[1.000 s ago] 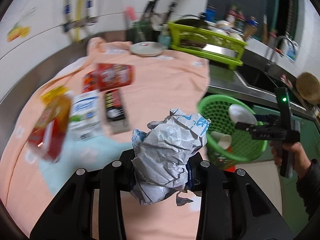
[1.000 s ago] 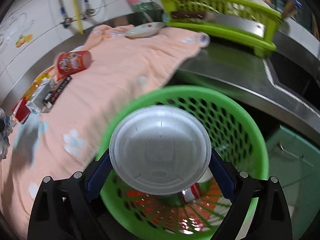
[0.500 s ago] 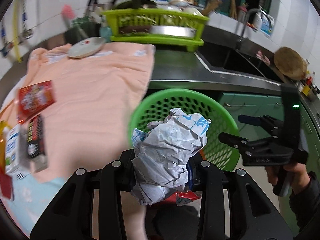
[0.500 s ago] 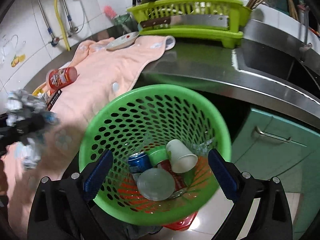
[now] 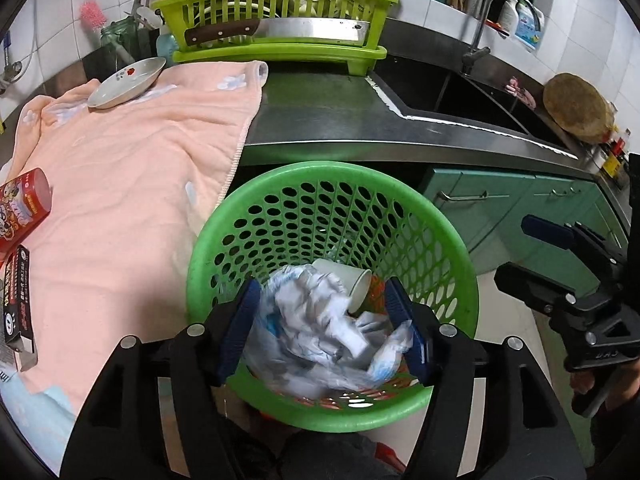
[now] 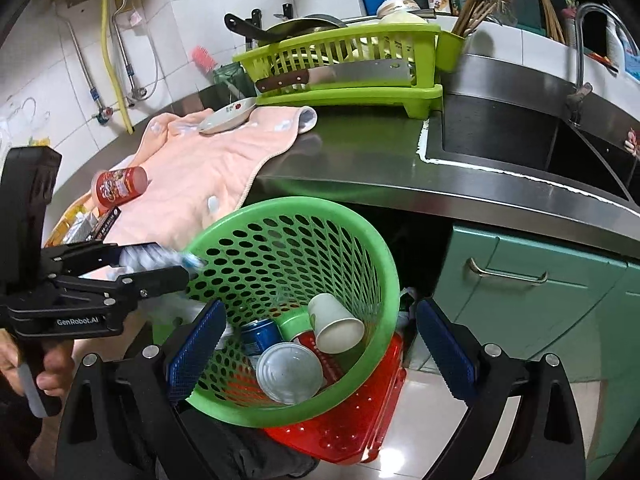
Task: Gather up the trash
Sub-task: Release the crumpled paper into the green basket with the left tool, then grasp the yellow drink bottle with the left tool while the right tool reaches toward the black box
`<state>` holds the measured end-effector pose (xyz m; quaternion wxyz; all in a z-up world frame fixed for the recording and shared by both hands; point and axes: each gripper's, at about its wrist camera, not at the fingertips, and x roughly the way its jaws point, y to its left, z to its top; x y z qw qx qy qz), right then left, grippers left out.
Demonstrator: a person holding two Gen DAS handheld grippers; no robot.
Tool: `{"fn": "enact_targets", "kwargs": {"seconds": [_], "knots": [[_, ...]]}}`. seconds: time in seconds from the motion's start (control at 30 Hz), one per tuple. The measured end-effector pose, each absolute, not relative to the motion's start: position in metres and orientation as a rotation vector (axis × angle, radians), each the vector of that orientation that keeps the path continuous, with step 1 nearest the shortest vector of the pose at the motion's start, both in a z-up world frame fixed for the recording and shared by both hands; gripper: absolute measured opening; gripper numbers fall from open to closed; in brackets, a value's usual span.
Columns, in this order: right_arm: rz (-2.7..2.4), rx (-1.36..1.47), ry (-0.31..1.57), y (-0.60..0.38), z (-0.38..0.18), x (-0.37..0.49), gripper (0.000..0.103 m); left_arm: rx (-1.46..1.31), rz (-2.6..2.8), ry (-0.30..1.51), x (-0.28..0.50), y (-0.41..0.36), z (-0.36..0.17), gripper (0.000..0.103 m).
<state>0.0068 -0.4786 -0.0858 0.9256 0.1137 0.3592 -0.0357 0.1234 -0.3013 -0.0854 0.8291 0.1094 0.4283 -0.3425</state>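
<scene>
The green perforated basket (image 5: 224,232) stands on the floor in front of the steel counter. My left gripper (image 5: 322,320) hovers just above its near rim with jaws opening. The crumpled white-and-blue paper wad (image 5: 316,320) is blurred between the blue pads, sagging into the basket. A paper cup (image 5: 354,282) lies right behind it. In the right wrist view, my right gripper (image 6: 320,346) is open and empty over the basket (image 6: 384,264), which holds the cup (image 6: 336,324), a white lid (image 6: 288,372) and a blue can (image 6: 260,332). The left gripper (image 6: 188,266) reaches in from the left.
A peach towel (image 5: 120,168) covers the counter, carrying a red canister (image 5: 24,208), a black box (image 5: 16,304) and a small dish (image 5: 128,82). A green dish rack (image 5: 280,20) with a cleaver and the sink (image 5: 460,92) lie beyond. A red plastic piece (image 6: 360,420) sits under the basket.
My left gripper swung right from over the towel to above the basket and opened, loosening the paper wad. My right gripper dropped the white lid into the basket and drew back.
</scene>
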Motion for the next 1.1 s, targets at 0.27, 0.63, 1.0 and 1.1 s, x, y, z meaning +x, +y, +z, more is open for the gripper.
{"fn": "enact_targets", "kwargs": {"seconds": [0.27,0.63,1.0,1.1], "knots": [[-0.05,0.208,0.726,-0.465,-0.078,0.01,0.092,0.215,-0.7,0.883,0.122,-0.281,-0.075,0.076],[0.047,0.15,0.726,-0.415,-0.066,0.031,0.092,0.19,-0.587,0.83,0.121,-0.217,-0.054,0.076],[0.188,0.093,0.739,-0.34,-0.058,0.068,0.092,0.158,-0.387,0.788,0.136,-0.117,-0.033,0.076],[0.233,0.075,0.739,-0.316,-0.054,0.079,0.092,0.144,-0.324,0.779,0.143,-0.086,-0.029,0.076]]}}
